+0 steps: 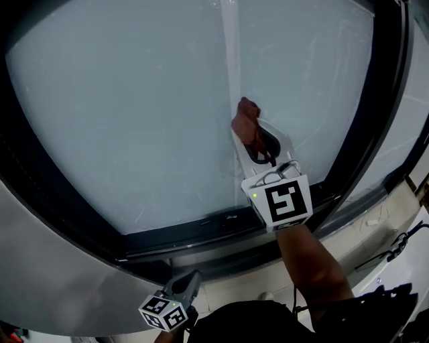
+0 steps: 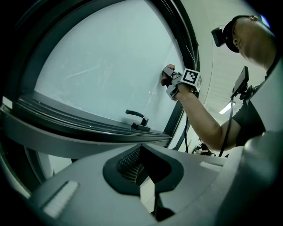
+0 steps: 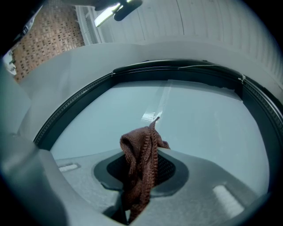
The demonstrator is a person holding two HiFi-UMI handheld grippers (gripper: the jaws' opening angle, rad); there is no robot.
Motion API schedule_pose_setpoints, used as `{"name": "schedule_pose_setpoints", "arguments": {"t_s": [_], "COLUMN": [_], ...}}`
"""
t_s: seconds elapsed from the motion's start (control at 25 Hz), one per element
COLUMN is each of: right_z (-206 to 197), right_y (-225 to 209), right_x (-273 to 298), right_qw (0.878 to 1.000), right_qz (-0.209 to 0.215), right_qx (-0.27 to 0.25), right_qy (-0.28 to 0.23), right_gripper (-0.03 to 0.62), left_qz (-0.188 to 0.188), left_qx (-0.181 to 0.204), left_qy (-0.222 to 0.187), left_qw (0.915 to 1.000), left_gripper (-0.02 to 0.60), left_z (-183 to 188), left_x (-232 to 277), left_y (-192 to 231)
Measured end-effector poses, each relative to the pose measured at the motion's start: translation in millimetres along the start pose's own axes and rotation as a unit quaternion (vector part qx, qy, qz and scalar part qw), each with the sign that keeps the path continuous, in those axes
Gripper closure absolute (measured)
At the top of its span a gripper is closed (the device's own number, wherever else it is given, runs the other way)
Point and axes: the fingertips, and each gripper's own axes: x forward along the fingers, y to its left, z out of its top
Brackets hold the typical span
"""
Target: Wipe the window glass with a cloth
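The right gripper (image 1: 253, 137) clamps a brown cloth (image 1: 245, 117) against the window glass (image 1: 134, 114). Below the glass, the left gripper (image 1: 190, 280) hangs empty, jaws together.

I see a black handle (image 2: 135, 116) just above the jaws of the left gripper (image 2: 142, 152). High above the jaws of the right gripper (image 3: 143, 161) a long lamp (image 3: 116, 11) shines. A brick wall (image 3: 48, 35) is to its left.
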Motion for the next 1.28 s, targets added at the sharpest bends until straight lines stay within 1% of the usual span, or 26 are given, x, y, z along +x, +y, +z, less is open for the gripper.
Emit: {"name": "schedule_pose_setpoints", "arguments": {"t_s": [0.16, 0.24, 0.4, 0.6, 0.76, 0.84, 0.88, 1.0, 1.08, 1.2, 1.28], "right_z": [-4, -13, -25, -28, -45, -60, -69, -96, -113, -129, -127], "right_y": [0, 3, 14, 29, 41, 52, 62, 105, 130, 161, 168], "right_x": [0, -3, -18, -63, -118, -148, -165, -223, -264, -322, -354], "right_qw": [1.000, 0.999, 0.992, 0.985, 0.972, 0.962, 0.954, 0.923, 0.906, 0.882, 0.871], "right_qz": [-0.007, 0.004, 0.050, 0.064, 0.059, 0.056, 0.058, 0.080, 0.098, 0.128, 0.145], "right_qx": [-0.002, 0.010, 0.082, 0.130, 0.194, 0.229, 0.253, 0.322, 0.341, 0.357, 0.367], "right_qy": [0.012, 0.033, 0.079, 0.096, 0.119, 0.136, 0.150, 0.197, 0.232, 0.280, 0.292], "right_gripper": [0.513, 0.512, 0.513, 0.513, 0.510, 0.508, 0.508, 0.508, 0.508, 0.508, 0.508], "left_qz": [-0.003, -0.004, -0.022, -0.054, -0.090, -0.097, -0.097, -0.087, -0.085, -0.088, -0.081], "left_qx": [-0.003, -0.005, -0.002, 0.003, 0.008, 0.013, 0.014, 0.013, 0.018, 0.050, 0.066], "left_qy": [-0.006, -0.005, -0.001, 0.016, 0.032, 0.042, 0.046, 0.044, 0.036, 0.029, 0.029], "left_qw": [1.0000, 1.0000, 0.9997, 0.9984, 0.9954, 0.9943, 0.9941, 0.9951, 0.9955, 0.9944, 0.9941], "left_gripper": [0.565, 0.565, 0.565, 0.565, 0.565, 0.565, 0.565, 0.565, 0.565, 0.565, 0.565], "left_z": [-1, -1, -3, -6, -21, -26, -29, -36, -38, -45, -54], "left_x": [-9, -14, -17, -12, -6, -5, -7, -9, -9, -15, -16], "left_y": [4, 4, 2, -5, -22, -26, -27, -31, -42, -71, -93]}}
